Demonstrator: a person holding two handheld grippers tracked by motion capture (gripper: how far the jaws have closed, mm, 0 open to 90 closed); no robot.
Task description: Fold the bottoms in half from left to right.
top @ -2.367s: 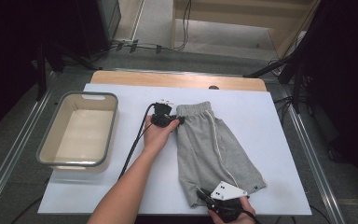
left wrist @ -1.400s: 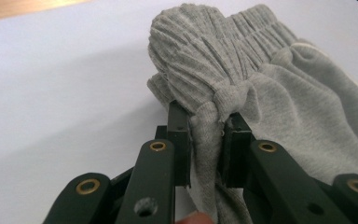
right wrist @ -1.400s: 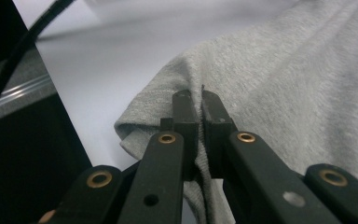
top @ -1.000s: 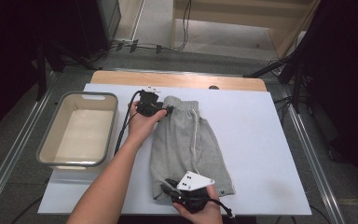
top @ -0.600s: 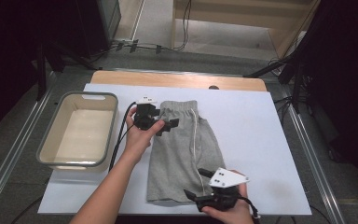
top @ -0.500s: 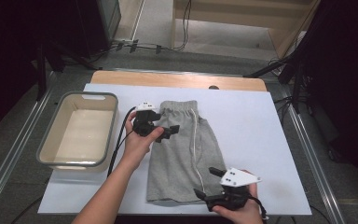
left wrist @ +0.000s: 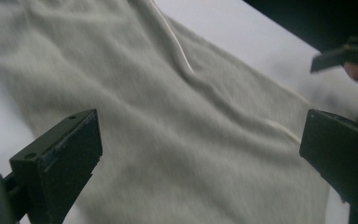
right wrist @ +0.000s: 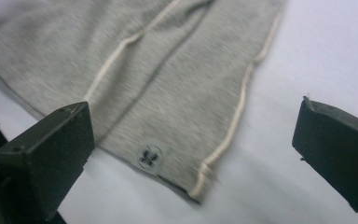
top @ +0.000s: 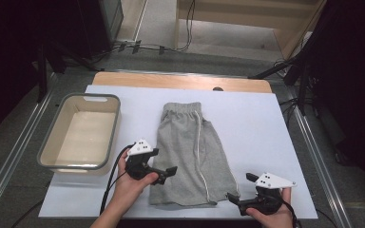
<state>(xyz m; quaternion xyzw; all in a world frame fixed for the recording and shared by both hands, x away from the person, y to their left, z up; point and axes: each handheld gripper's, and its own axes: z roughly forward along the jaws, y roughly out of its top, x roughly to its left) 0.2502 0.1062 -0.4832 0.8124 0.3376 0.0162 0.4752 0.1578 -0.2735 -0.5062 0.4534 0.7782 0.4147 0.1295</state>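
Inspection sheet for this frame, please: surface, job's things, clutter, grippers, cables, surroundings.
Surface: white sheet over a wooden tabletop.
Job's things: grey shorts lie folded flat, waistband at the far end; pale piping and a small round logo near the hem.
Clutter: empty beige tub left of the shorts.
Grippers: left hand-held gripper open at the shorts' left edge; right hand-held gripper open beside the hem corner; neither holds cloth.
Cables: black cable trails from the left gripper.
Surroundings: dark floor, wooden frame behind, more cables.

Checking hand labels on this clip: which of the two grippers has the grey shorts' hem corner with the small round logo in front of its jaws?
The right gripper, at the shorts' lower right corner; the logo lies between its open jaws.
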